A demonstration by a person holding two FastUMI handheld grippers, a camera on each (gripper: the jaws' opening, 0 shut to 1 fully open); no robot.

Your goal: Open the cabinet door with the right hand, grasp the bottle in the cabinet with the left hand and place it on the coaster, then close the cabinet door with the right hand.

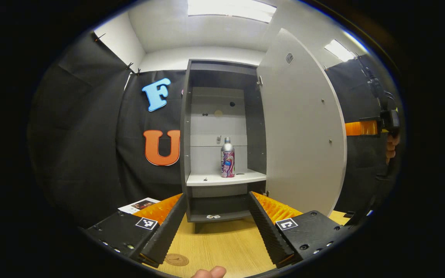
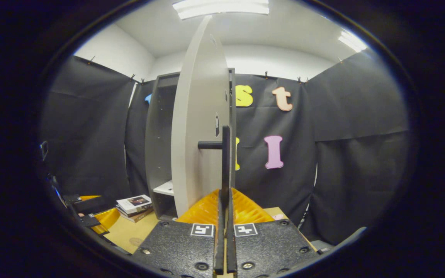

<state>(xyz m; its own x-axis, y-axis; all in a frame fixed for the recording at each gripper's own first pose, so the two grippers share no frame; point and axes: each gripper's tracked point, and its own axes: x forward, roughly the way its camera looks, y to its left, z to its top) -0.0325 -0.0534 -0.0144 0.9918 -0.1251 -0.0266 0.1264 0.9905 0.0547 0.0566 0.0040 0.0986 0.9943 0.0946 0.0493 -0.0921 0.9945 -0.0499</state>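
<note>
Bottle-first: the slim silver metal bottle with a pink and blue label point(image 1: 227, 158) stands upright on the pale shelf of the tall grey cabinet point(image 1: 185, 127), at twelve o'clock from the left gripper point(image 1: 218, 222), whose two fingers are spread wide with nothing between them and well short of the shelf. Below them, near six o'clock, a round brown coaster point(image 1: 176, 259) lies flat on the light wooden table point(image 1: 222, 239) (a fingertip peeks in just beside it). The right gripper point(image 2: 225, 216) has its fingers pressed together around the lower end of the dark bar handle point(image 2: 225, 162) on the pale grey cabinet door point(image 2: 197, 127), which stands swung open. At nine o'clock from it, a small stack of books point(image 2: 134, 206) rests on the table.
</note>
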